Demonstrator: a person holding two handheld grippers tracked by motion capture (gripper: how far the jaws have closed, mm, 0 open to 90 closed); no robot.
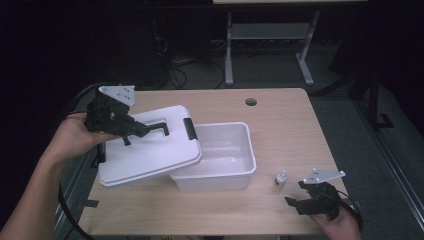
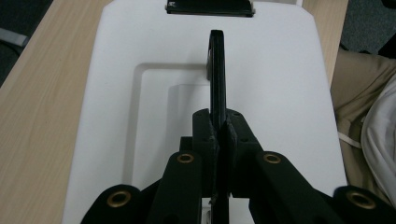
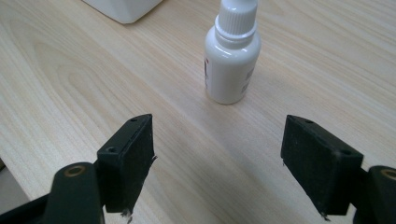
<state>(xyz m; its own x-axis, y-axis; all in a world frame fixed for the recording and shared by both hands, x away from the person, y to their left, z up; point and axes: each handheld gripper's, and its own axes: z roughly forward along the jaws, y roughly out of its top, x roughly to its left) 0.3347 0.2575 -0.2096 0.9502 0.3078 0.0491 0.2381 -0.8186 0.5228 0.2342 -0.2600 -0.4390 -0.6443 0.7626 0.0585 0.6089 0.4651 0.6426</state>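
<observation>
Lid: the white lid (image 1: 150, 152) is the thing being moved. It sits tilted, half on the white box (image 1: 220, 157) and half over the table (image 1: 280, 120) at the box's left side. It has a black handle (image 1: 159, 127) on top and a black clip (image 1: 190, 128) at its edge.
Left claw: the left claw (image 1: 131, 131) is pressed together on the black handle (image 2: 217, 70), pinching it from both sides.
Box: open on its right half, and the part you can see looks empty inside.
Bottle: a small white bottle (image 1: 281, 178) stands upright on the table, to the right of the box and apart from it.
Right claw: the right claw (image 1: 296, 204) is spread wide and holds nothing. It rests low near the bottle (image 3: 232, 60), which stands just ahead of its jaws.
Step now: I think the lid is being lifted off or put on the box; I cannot tell which.
Next move: keep the pinch tight and the lid level, so its edge does not catch the box rim.
Writing: the bottle has small dark print on its label, too tiny to read.
</observation>
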